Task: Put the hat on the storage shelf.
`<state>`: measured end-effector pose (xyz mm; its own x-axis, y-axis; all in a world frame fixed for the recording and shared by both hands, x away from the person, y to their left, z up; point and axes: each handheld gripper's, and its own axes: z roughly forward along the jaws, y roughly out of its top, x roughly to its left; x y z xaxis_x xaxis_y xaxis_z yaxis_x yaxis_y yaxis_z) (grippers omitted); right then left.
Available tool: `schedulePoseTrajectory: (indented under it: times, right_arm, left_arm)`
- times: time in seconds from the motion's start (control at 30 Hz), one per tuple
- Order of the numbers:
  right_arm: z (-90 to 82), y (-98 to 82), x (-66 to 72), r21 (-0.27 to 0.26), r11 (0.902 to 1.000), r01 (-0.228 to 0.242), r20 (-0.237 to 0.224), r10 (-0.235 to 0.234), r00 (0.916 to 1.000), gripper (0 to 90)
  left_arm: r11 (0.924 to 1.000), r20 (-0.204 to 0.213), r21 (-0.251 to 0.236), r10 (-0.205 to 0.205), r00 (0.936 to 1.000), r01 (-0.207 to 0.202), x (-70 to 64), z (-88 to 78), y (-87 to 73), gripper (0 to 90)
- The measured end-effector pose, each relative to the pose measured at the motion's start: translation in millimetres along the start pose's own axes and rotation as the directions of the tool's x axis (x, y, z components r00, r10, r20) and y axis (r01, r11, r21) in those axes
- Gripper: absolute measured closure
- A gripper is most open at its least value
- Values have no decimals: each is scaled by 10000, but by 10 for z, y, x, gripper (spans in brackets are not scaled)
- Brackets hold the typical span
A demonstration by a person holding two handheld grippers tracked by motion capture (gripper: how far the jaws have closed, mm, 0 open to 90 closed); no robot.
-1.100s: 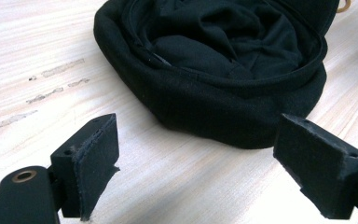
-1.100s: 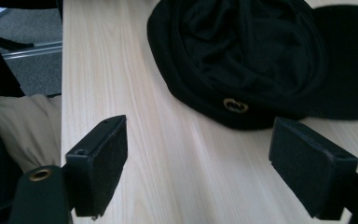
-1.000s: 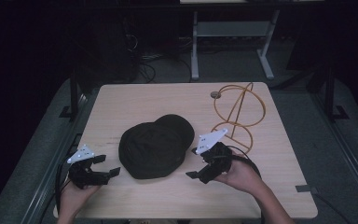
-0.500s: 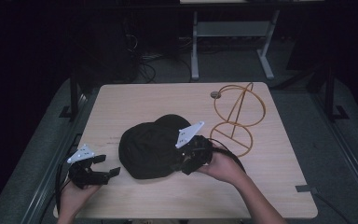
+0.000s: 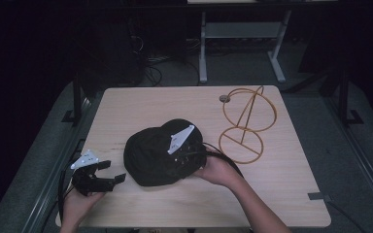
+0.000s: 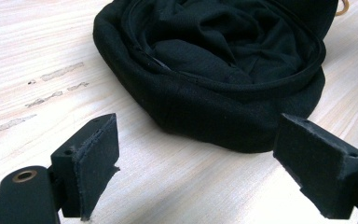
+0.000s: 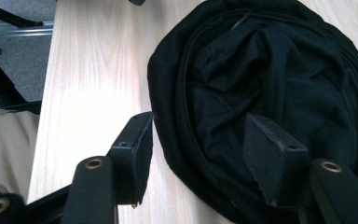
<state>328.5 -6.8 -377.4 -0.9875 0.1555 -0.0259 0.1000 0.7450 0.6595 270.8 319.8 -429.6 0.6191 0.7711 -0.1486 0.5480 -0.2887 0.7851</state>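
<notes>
Straddling the rim of a soft black cap (image 5: pixel 155 158), upturned mid-table (image 5: pixel 291 194).
Light, limp cloth, likely to sag; the folded rim is the firmest hold. Right gripper (image 7: pixel 198 149) spread, one jaw inside, one outside. Left gripper (image 6: pixel 198 158) spread, empty, just beside it.

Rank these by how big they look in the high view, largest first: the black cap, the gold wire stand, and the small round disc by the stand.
1. Black cap, the largest dark patch.
2. Gold wire stand, close behind; its open hoops make the comparison with the cap unsure.
3. Small round disc, clearly the smallest.
</notes>
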Motion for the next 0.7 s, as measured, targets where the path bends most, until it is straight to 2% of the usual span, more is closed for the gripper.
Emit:
schedulePoseTrajectory:
  times: [0.3,0.53,0.7]
  right_arm:
    - [198,58,-19,400,9992,92,-212,-84,9997,500]
    - [340,115,-20,629,9978,226,-491,-195,9986,554]
    - [454,132,-16,933,9951,318,-618,-260,9977,568]
  left_arm:
    - [10000,2,-65,-41,10000,41,1,-10,0,135]
    - [9999,47,63,158,9999,-159,-6,8,12,135]
    - [9999,68,70,144,9999,-145,1,6,11,135]
